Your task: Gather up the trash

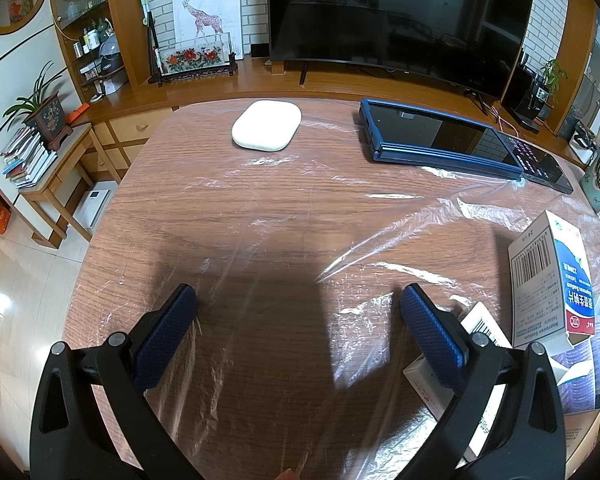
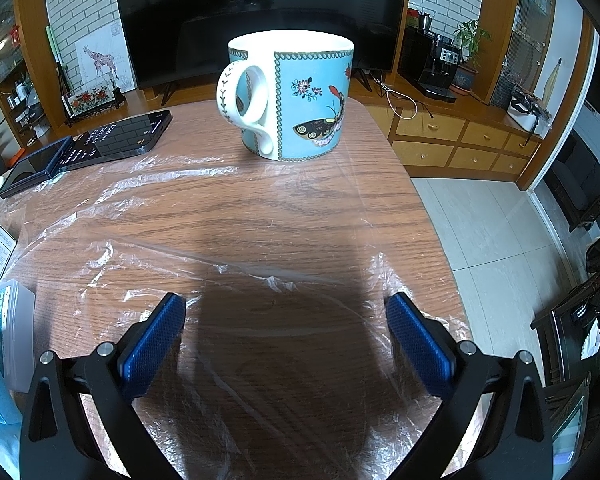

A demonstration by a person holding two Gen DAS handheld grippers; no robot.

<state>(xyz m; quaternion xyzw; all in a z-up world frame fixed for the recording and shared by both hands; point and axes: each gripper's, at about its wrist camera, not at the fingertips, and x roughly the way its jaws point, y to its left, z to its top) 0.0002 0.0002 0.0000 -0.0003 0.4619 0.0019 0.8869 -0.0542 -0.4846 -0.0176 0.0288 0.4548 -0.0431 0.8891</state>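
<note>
Left gripper (image 1: pixel 298 300) and right gripper (image 2: pixel 286 308) both gape wide, empty, over plastic film (image 1: pixel 380 216) on the table (image 1: pixel 260 200). Cartons (image 1: pixel 548 276) lie right of left gripper. Beyond: mug (image 2: pixel 300 100), phone (image 1: pixel 440 136), white case (image 1: pixel 266 125), then TV (image 1: pixel 396 20).

Probably a home living room: television (image 1: pixel 396 20), wooden cabinets (image 2: pixel 460 144), potted plant (image 1: pixel 40 112).

Mug (image 2: pixel 290 98) stands right of phone (image 2: pixel 118 136) on table (image 2: pixel 260 208).
</note>
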